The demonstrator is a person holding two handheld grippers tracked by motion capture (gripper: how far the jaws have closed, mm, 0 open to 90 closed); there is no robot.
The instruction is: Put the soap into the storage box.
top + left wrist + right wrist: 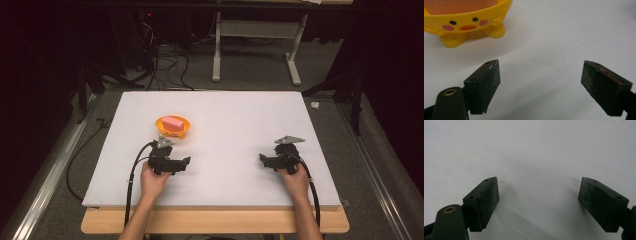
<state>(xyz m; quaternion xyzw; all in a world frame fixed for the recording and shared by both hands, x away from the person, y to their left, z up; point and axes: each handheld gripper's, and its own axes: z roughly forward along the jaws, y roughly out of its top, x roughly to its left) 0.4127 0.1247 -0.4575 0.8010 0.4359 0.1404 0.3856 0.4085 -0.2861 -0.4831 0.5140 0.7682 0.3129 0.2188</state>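
An orange-yellow bowl [173,127] with a duck face and small feet stands on the white board, and a pink block [171,122] lies inside it. In the left gripper view the bowl [466,22] sits at the top left, a short way beyond the jaws. My left gripper [186,162] rests low on the board just below the bowl, open with nothing between its jaws [540,85]. My right gripper [262,159] rests on the right half of the board, open and empty [539,205], over bare white surface.
The white board [225,115] covers a wooden table whose front edge [215,222] runs near the person's forearms. Black cables [131,185] trail from each gripper over that front edge. Behind the board are a white table frame [255,50] and floor cables.
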